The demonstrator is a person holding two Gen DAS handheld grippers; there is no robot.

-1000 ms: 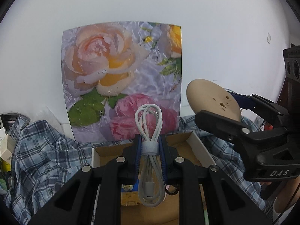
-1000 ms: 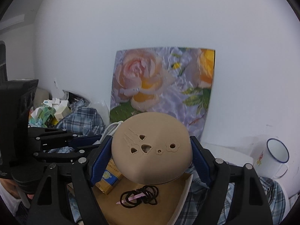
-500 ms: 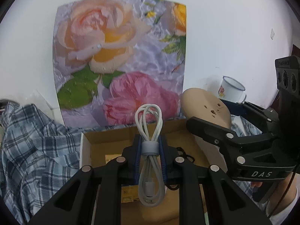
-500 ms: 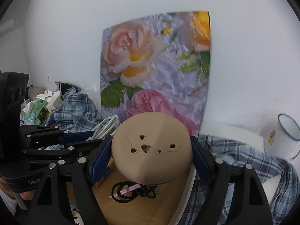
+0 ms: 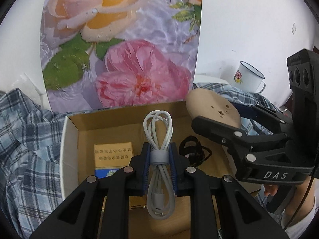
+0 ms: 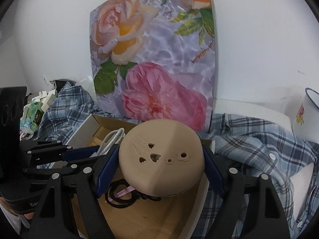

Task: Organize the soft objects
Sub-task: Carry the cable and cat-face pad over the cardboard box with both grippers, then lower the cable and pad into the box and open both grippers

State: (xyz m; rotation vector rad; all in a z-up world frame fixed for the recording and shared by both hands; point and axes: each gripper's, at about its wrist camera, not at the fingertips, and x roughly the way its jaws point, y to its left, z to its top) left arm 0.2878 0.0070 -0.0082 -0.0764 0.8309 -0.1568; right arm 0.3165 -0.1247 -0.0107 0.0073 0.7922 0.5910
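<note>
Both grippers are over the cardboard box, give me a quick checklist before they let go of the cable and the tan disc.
1. Left gripper pinching the bundled white charging cable at its grey strap: ok.
2. Right gripper clamping the round tan disc with cut-out holes at its edges: ok.
3. Open cardboard box beneath both loads: ok.
4. Bare floor under the cable: cannot tell; yellow booklet and black cord loops lie close.
5. Disc clear of the cord loops: cannot tell.
</note>
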